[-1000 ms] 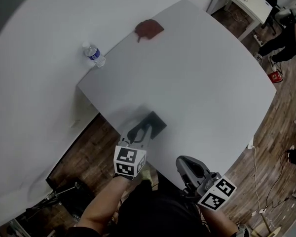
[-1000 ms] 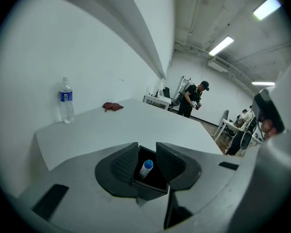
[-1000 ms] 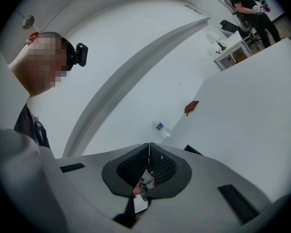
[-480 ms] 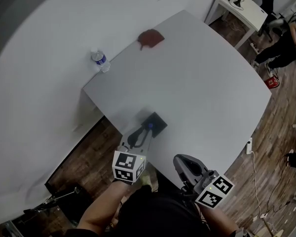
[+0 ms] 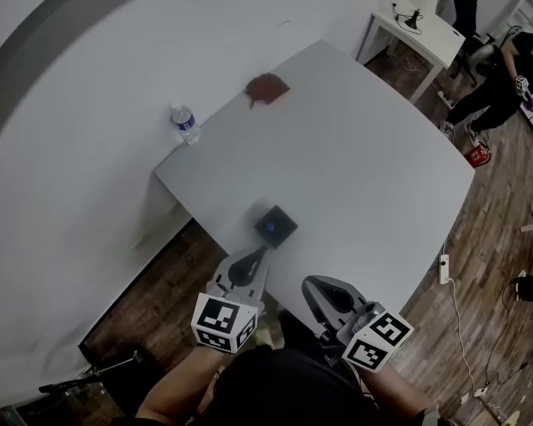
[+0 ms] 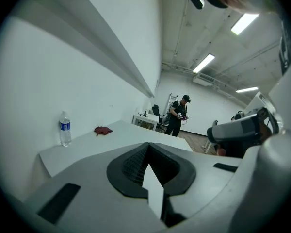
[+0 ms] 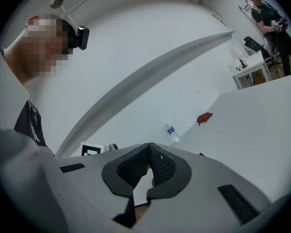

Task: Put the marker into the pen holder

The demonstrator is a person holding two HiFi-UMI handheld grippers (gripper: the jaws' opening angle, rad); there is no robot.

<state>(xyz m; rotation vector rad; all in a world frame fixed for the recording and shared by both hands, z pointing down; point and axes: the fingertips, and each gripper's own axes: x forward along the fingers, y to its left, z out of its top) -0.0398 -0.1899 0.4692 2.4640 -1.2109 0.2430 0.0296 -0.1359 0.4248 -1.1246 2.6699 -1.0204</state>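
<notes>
Marker (image 5: 268, 229) shows only as a small blue spot inside the black pen holder (image 5: 282, 221), so it seems to stand upright in there, though the head view is too small to be sure. The pen holder sits on the white table (image 5: 364, 149), near the table's lower edge in the frame.

Just below it, at the lower middle of the frame, the left claw (image 5: 259, 252) points up toward the holder, close to it but apart from it. Its own view shows its jaws together with nothing between them. The right claw (image 5: 309, 284) sits further right and lower, off the table edge. Its jaws are also together and empty.

At the upper left of the frame a water bottle (image 5: 186, 123) stands at the table's corner, and a crumpled red cloth (image 5: 266, 86) lies on the table to its right. A person in dark clothes (image 5: 493, 69) stands at the upper right, beside a smaller white desk (image 5: 426, 29).
</notes>
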